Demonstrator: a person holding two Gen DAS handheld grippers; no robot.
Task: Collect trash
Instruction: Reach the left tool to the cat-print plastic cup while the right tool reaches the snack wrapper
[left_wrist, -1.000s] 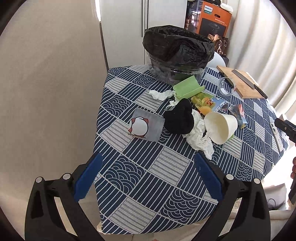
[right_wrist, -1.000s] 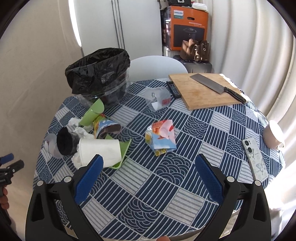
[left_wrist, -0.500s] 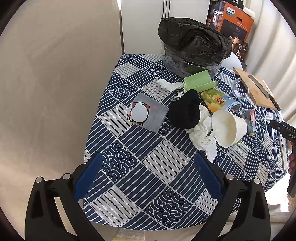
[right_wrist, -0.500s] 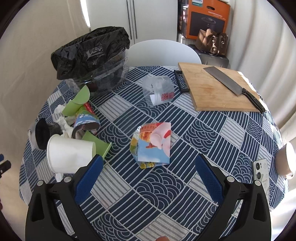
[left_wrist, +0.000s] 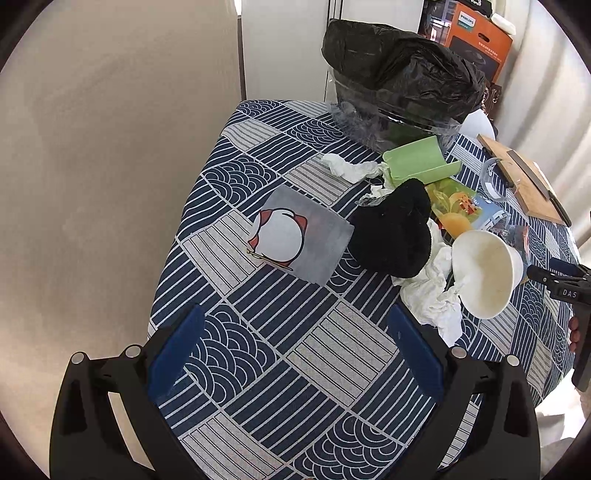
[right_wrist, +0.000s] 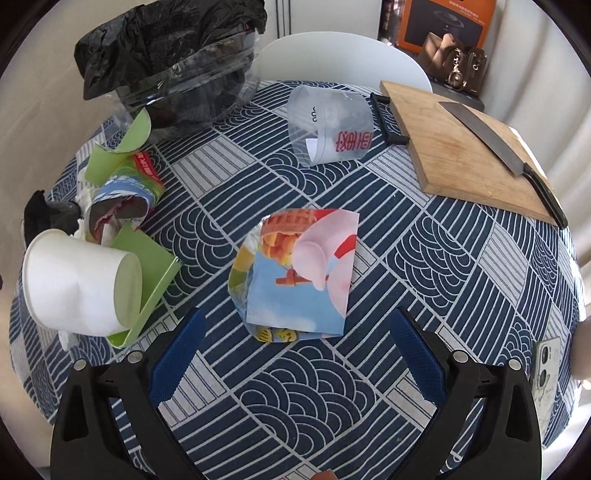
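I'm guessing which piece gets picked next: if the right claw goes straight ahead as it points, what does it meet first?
Probably the colourful snack wrapper, lying flat just ahead of the open right claw; depth is uncertain.

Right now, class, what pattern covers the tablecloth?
The tablecloth has navy-and-white patchwork squares of stripes and wave arcs, clearest in the right wrist view.

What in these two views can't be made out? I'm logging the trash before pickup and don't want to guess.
- Inside of the bin: both views, covered by its black bag.
- White mug: right wrist view, cut off by the frame edge.
- Black cloth: right wrist view, mostly behind the paper cup.
- Snack bag: left wrist view, its print is too small to read.
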